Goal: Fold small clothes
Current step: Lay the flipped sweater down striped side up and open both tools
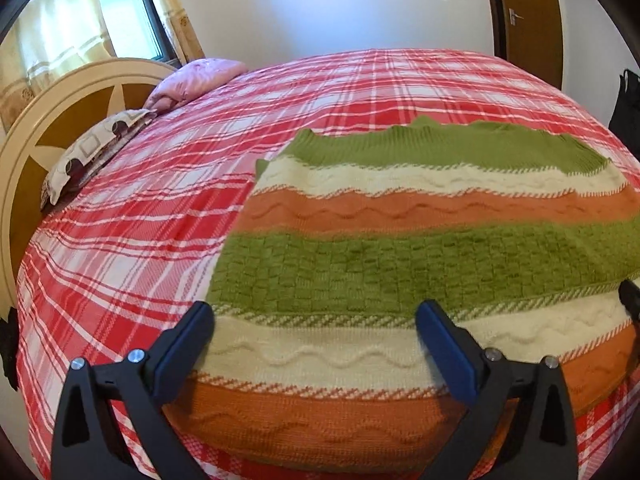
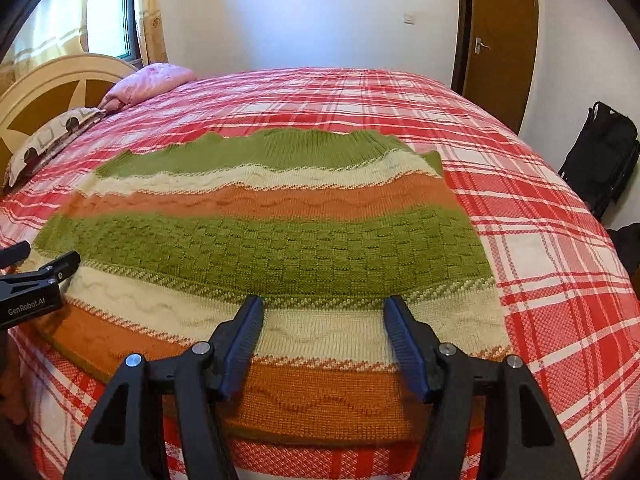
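A knitted sweater with green, cream and orange stripes (image 1: 400,248) lies flat on the red plaid bed (image 1: 160,200); it also shows in the right wrist view (image 2: 272,240). My left gripper (image 1: 316,316) is open over the sweater's near left part, holding nothing. My right gripper (image 2: 324,308) is open over the near right part, holding nothing. The left gripper's fingers (image 2: 52,268) show at the left edge of the right wrist view. A dark fingertip (image 1: 630,296) of the right gripper shows at the right edge of the left wrist view.
Pillows (image 1: 92,152) and a pink one (image 1: 196,76) lie by the cream headboard (image 1: 48,120) at left. A brown door (image 2: 500,40) stands at back right. A black bag (image 2: 604,152) sits on the floor right of the bed (image 2: 560,280).
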The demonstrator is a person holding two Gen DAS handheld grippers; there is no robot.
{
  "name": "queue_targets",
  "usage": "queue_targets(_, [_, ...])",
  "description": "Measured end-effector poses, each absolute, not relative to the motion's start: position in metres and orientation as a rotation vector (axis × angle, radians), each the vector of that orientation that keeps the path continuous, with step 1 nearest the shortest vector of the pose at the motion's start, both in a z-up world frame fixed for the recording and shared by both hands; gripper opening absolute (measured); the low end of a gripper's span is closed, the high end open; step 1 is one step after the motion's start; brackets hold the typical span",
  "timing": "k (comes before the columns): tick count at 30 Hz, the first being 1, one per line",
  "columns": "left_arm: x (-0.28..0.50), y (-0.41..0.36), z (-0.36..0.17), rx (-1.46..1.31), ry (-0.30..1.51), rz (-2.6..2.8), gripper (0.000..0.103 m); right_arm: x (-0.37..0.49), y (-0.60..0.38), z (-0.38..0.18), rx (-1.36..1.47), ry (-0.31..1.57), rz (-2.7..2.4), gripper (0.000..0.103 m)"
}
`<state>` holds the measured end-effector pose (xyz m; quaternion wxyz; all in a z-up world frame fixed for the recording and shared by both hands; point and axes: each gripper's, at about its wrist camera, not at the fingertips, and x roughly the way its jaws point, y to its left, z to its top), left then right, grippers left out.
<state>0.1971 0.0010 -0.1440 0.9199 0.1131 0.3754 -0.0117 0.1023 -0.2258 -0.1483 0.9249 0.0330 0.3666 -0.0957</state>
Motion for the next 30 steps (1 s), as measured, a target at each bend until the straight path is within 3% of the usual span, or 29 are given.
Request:
queue_targets(14, [0.168, 0.008, -0.133, 0.254, 0.798, -0.014, 0.103, 0.099, -0.227, -0.145, 0.089, 0.74, -0.185, 0.067])
queue_targets(23, [0.17, 0.011, -0.14, 0.253, 0.826, -0.021, 0.103, 0.064, -0.179, -0.112, 0.045, 0.622, -0.162, 0.067])
queue_targets(25, [0.17, 0.013, -0.141, 0.241, 0.831, -0.028, 0.103, 0.074, -0.162, -0.115, 0.039, 0.649, -0.078, 0.054])
queue_targets(26, [0.171, 0.014, -0.141, 0.238, 0.834, -0.037, 0.103, 0.079, -0.156, -0.118, 0.041, 0.669, -0.052, 0.039])
queue_targets(30, [0.171, 0.024, -0.137, 0.212, 0.842, -0.067, 0.103, 0.096, -0.141, -0.143, 0.068, 0.739, -0.011, 0.037])
